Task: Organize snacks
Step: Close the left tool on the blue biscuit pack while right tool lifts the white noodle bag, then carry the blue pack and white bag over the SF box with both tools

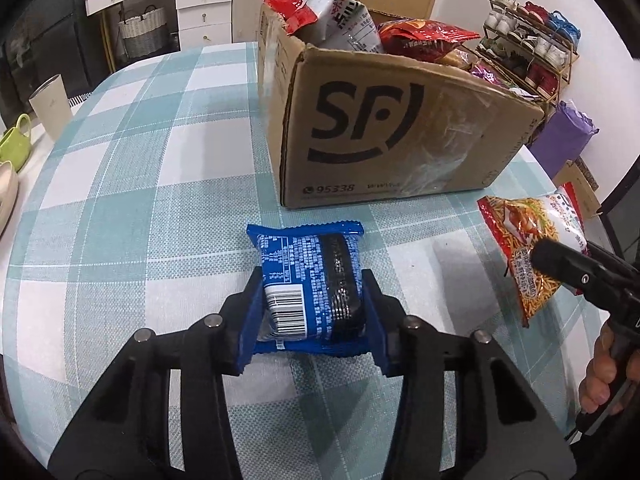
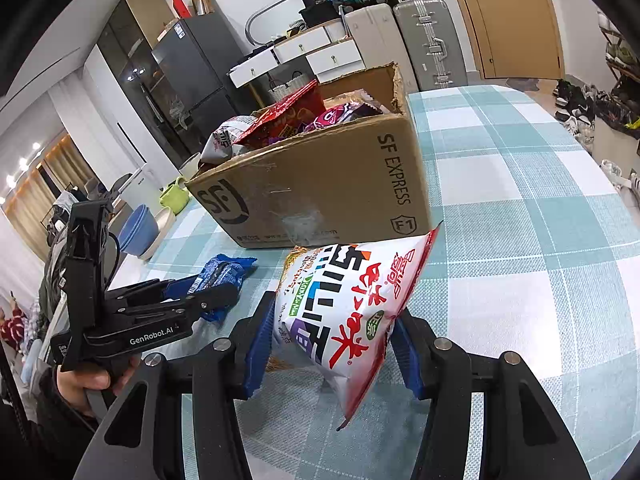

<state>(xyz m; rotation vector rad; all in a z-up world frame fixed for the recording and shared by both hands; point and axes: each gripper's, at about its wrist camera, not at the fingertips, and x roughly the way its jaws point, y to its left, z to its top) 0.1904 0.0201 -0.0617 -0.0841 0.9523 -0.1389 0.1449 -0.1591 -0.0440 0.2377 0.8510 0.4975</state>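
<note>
The left gripper has its blue pads pressed against the two long sides of the blue snack packet, pinching it low in the middle of the left wrist view; no earlier picture bears on how the jaws got there. The packet's long axis runs straight away from the claw, up the frame, its crimped far end pointing at the cardboard box that fills the upper centre and right. That box stands just beyond the packet on the checked tablecloth, open-topped and already heaped with bags, so the likely move is a lift up and forward over its near wall. In the right wrist view the right gripper clamps a white and red snack bag from both sides at lower centre, the bag tilted with one corner hanging down. The box lies ahead of it, up and slightly left. Both hands seem about equally near the box, the left perhaps squarer to it.
</note>
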